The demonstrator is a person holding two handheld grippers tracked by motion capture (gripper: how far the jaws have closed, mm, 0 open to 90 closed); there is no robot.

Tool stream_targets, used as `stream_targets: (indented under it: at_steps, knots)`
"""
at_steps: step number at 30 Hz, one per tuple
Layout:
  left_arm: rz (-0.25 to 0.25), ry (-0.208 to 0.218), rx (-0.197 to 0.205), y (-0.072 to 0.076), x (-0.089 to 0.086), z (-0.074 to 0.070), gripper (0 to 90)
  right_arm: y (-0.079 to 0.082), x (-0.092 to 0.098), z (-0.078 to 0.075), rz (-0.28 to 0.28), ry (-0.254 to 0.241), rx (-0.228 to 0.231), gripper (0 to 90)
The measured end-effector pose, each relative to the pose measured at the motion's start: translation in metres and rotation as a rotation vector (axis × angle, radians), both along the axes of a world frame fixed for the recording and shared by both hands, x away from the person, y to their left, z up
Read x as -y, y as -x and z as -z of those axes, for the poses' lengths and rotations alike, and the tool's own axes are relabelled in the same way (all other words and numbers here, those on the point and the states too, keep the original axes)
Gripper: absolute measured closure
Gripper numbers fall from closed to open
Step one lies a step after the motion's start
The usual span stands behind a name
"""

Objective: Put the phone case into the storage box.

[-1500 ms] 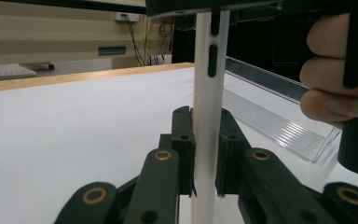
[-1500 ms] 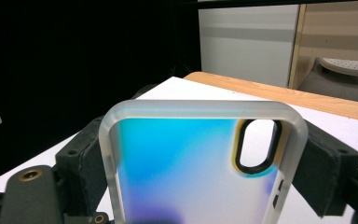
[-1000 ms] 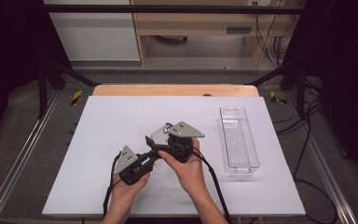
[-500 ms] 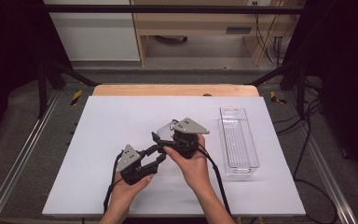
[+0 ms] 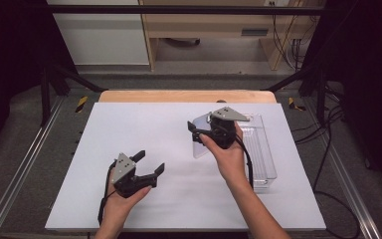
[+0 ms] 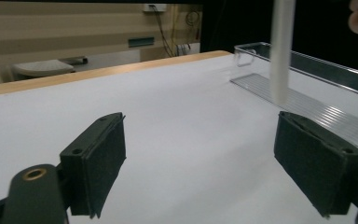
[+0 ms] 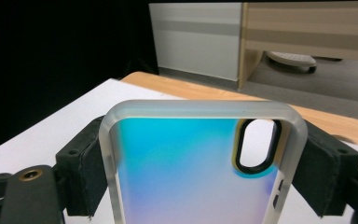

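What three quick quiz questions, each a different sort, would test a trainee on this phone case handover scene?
1. True or false: the right gripper is clamped on the phone case.
2. Multiple choice: the left gripper is A) holding the case, B) open with nothing between its pads, C) inside the tray.
3. What stands on the white table beside the person's right hand?

Key: 1 true. 2 B; its jaws have just been opening. 3 A clear plastic tray.

a lab: metal rig frame (image 5: 25, 164), trailing cables (image 5: 328, 149), white table (image 5: 144, 124), black drapes.
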State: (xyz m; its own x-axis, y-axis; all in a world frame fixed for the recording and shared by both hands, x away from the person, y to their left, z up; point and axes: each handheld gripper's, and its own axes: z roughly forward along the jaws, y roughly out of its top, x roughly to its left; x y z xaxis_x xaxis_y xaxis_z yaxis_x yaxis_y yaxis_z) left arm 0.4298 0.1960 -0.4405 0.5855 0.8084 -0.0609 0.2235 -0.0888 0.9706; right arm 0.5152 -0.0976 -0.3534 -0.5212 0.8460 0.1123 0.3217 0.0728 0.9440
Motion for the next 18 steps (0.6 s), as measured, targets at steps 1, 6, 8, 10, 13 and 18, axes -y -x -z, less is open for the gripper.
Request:
stream_targets:
  at_steps: [1,6,8,10,13,18]
  knots:
    - [-0.010,-0.004,0.002,0.000,-0.004,-0.001,13.9,-0.002,0.004,-0.003,0.008,-0.003,0.002,17.5]
    - [-0.057,-0.051,0.026,0.005,-0.020,-0.002,12.0,-0.010,0.026,-0.018,0.049,-0.013,0.029,17.5]
    - [-0.049,-0.059,0.041,0.011,-0.027,0.001,11.1,-0.014,0.034,-0.023,0.069,-0.020,0.043,17.5]
    - [-0.048,-0.072,0.048,0.015,-0.031,0.002,10.1,-0.019,0.043,-0.027,0.091,-0.018,0.054,17.5]
    - [-0.060,-0.064,0.060,0.024,-0.037,0.001,8.5,-0.027,0.050,-0.030,0.119,-0.023,0.054,17.5]
    - [-0.077,-0.053,0.077,0.033,-0.049,0.003,4.8,-0.038,0.060,-0.036,0.163,-0.020,0.072,17.5]
